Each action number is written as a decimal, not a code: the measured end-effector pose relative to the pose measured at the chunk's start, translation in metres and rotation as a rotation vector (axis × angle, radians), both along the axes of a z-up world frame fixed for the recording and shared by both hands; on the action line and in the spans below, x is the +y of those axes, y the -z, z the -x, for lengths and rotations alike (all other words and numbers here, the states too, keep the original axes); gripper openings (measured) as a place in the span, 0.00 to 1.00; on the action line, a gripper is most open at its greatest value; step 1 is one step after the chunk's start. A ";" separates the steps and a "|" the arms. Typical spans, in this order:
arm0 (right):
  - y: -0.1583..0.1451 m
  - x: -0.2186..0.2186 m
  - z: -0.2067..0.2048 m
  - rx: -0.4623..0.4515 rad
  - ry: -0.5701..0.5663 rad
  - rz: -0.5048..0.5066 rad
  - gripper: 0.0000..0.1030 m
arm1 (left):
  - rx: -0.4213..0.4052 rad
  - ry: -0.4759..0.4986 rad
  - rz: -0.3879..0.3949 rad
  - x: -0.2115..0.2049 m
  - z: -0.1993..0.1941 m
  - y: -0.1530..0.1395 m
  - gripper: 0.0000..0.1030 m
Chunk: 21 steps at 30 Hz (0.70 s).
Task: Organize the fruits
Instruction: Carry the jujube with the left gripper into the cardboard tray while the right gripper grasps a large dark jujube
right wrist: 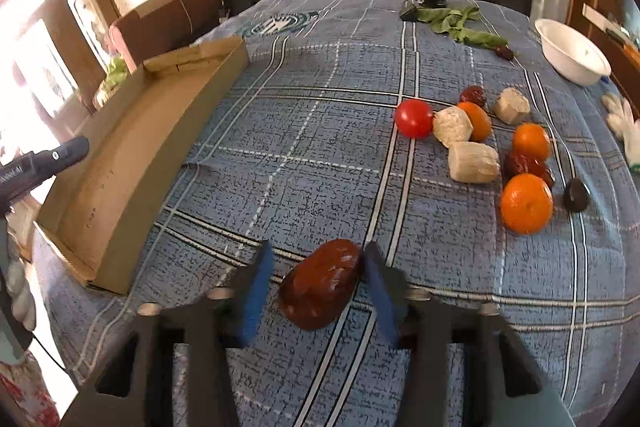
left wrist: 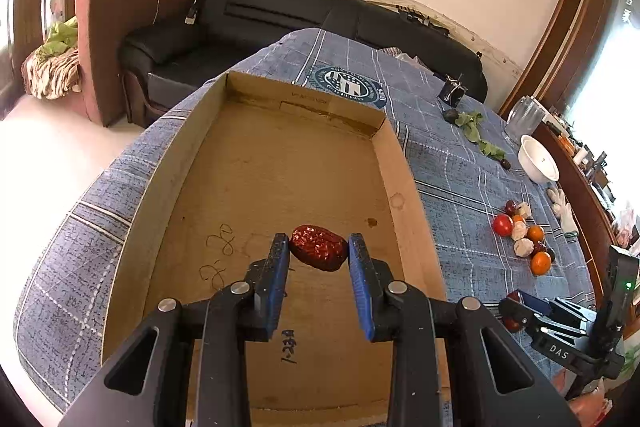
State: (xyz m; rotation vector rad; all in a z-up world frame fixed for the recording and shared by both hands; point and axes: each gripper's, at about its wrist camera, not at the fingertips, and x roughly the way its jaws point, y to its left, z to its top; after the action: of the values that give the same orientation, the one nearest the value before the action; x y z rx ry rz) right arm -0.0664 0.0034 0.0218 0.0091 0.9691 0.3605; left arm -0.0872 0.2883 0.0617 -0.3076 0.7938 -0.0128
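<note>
- My left hand-held gripper is clamped narrow on a wrinkled red date, held over the floor of the cardboard tray, near the tray's 6 o'clock end.
- My right hand-held gripper has a second, larger date between its blue pads. The right pad touches the fruit, but a gap shows on the left side, so I cannot tell whether the grip is firm. This date hangs above the checked cloth on the tabletop.
- The tray sits at about 9 o'clock of the right gripper; the remaining pile is at 2 o'clock: a tomato, oranges, pale chunks and more dates.
- I judge the step to be placing: the tray looks otherwise empty, so sorting has barely started.
- Next, the left date needs lowering to the tray floor and releasing, clear of the wall. The right date must then travel towards 9 o'clock and clear the tray's rim.
</note>
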 end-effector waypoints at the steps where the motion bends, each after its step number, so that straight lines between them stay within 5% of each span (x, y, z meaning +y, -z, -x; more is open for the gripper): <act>1: -0.001 0.001 0.002 -0.004 -0.006 0.004 0.33 | -0.001 0.001 0.001 -0.001 0.000 -0.001 0.28; 10: -0.035 0.023 0.012 -0.096 -0.069 -0.018 0.31 | 0.013 0.042 0.005 0.003 -0.013 -0.008 0.28; 17: -0.078 0.084 -0.035 -0.105 -0.188 -0.141 0.31 | 0.054 0.021 -0.051 0.026 -0.068 -0.020 0.28; 21: -0.074 0.140 -0.074 -0.070 -0.242 -0.131 0.31 | 0.114 -0.002 -0.015 0.047 -0.108 -0.010 0.28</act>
State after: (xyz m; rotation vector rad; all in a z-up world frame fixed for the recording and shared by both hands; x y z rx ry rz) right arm 0.0079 0.1432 0.0959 -0.0015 0.8776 0.6426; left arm 0.0207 0.3356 0.0721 -0.2970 0.9066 0.0123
